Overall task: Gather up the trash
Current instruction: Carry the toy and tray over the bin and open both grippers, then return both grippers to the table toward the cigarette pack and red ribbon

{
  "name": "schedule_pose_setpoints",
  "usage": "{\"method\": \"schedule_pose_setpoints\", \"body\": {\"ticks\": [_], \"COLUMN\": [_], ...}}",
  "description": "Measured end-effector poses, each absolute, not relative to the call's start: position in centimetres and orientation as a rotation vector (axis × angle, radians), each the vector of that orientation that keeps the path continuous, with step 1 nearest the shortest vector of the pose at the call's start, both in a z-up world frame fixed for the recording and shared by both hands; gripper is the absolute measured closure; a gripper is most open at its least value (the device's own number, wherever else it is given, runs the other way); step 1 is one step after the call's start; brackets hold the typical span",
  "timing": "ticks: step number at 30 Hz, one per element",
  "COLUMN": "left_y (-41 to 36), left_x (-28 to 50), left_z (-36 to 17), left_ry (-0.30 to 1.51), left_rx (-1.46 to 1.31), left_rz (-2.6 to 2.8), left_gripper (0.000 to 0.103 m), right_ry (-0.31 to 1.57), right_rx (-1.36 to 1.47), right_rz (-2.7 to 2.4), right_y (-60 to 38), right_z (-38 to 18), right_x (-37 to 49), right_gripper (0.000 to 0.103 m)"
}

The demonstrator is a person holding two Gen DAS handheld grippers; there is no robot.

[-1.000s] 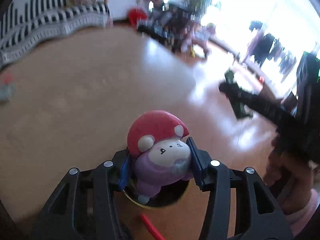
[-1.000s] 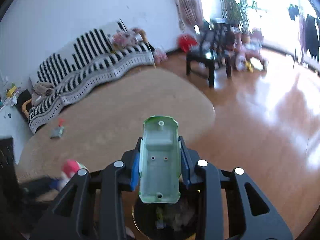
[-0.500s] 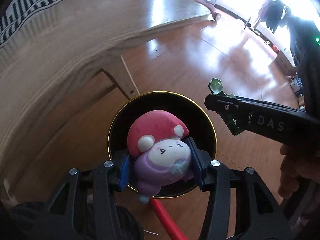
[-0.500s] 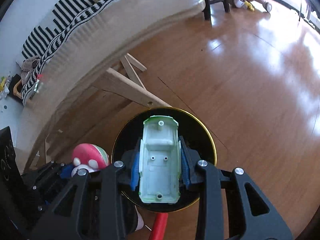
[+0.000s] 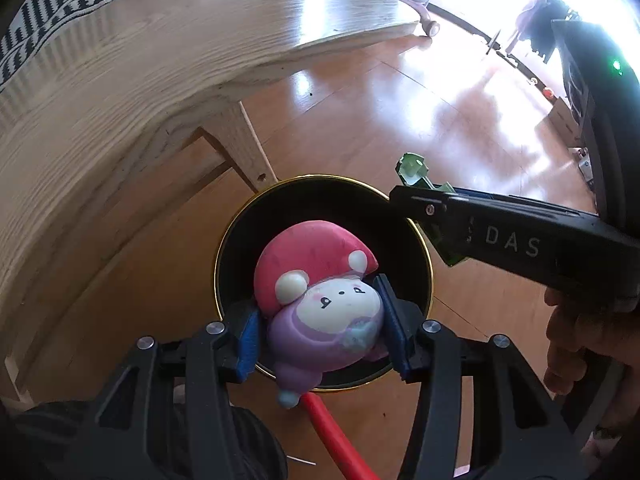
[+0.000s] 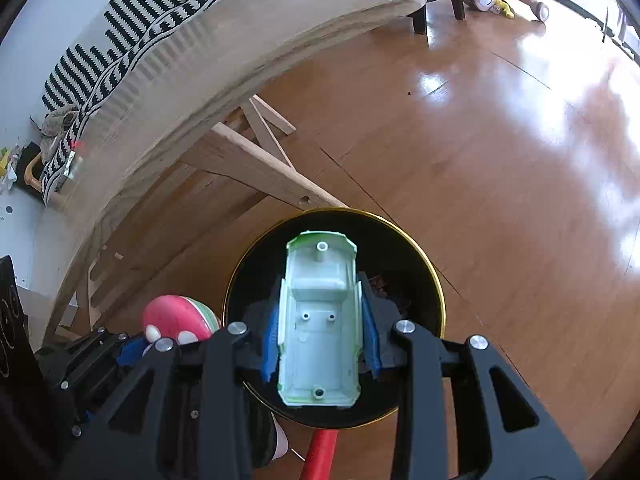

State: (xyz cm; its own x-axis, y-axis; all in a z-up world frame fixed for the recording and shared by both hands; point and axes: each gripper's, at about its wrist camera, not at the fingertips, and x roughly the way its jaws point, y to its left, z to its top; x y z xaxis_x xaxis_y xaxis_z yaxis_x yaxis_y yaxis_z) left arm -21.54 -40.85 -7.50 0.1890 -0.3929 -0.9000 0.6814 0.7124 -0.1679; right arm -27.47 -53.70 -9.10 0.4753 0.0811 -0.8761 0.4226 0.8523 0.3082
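Observation:
My left gripper (image 5: 320, 330) is shut on a mushroom-cap toy figure (image 5: 320, 300), red cap and purple body, held over a black bin with a gold rim (image 5: 236, 236) on the floor. My right gripper (image 6: 320, 338) is shut on a pale green toy car shell (image 6: 320, 320), underside up, held over the same bin (image 6: 404, 240). The right gripper and car shell (image 5: 412, 166) also show at the right of the left wrist view. The toy figure (image 6: 172, 318) shows at lower left of the right wrist view.
A curved wooden table (image 5: 120, 72) with slanted legs (image 6: 256, 168) stands just beyond the bin. A red stick (image 5: 340, 440) lies by the bin's near side. A striped sofa (image 6: 120, 24) is behind the table. Shiny wooden floor (image 6: 500, 140) spreads to the right.
Both grippers swung down from the table top to above the bin on the floor a second ago. Over the last half second they shifted only slightly, still holding their toys.

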Motion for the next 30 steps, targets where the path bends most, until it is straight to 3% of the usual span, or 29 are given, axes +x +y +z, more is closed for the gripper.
{"method": "schedule_pose_setpoints", "body": {"ticks": [4, 5, 6, 7, 8, 13, 17, 22, 30], "left_y": [-40.6, -40.9, -40.8, -40.9, -40.9, -40.5, -37.7, -30.5, -16.6], "left_x": [-21.4, -21.5, -21.6, -21.8, -21.9, -22.4, -21.7, -16.9, -6.5], "left_z": [-7.9, -8.1, -8.3, -8.4, -8.3, -6.8, -2.0, 3.4, 3.2], "left_ry": [1.155, 1.154, 1.151, 1.143, 1.129, 1.111, 1.01, 0.874, 0.935], "left_rx": [0.303, 0.329, 0.342, 0.342, 0.322, 0.232, 0.122, 0.058, -0.112], "left_rz": [-0.759, -0.74, -0.731, -0.729, -0.74, -0.822, -0.841, -0.598, -0.132], "left_gripper": [0.049, 0.043, 0.032, 0.022, 0.007, 0.006, 0.006, 0.006, 0.006], "right_ry": [1.068, 1.062, 1.057, 1.053, 1.045, 0.964, 0.889, 0.848, 0.822], "right_rx": [0.544, 0.553, 0.572, 0.587, 0.594, 0.594, 0.487, 0.312, 0.288], "right_rz": [-0.243, -0.252, -0.259, -0.269, -0.272, -0.349, -0.416, -0.346, -0.153], "right_y": [-53.8, -53.9, -54.2, -54.4, -54.6, -56.3, -56.1, -52.3, -44.9], "right_z": [-9.2, -9.1, -9.1, -9.0, -8.9, -6.7, -4.4, -2.4, -1.2], "right_x": [-27.5, -27.6, -27.7, -27.8, -27.9, -29.1, -29.5, -26.8, -19.4], "right_gripper": [0.069, 0.066, 0.056, 0.024, 0.007, 0.007, 0.007, 0.007, 0.007]}}
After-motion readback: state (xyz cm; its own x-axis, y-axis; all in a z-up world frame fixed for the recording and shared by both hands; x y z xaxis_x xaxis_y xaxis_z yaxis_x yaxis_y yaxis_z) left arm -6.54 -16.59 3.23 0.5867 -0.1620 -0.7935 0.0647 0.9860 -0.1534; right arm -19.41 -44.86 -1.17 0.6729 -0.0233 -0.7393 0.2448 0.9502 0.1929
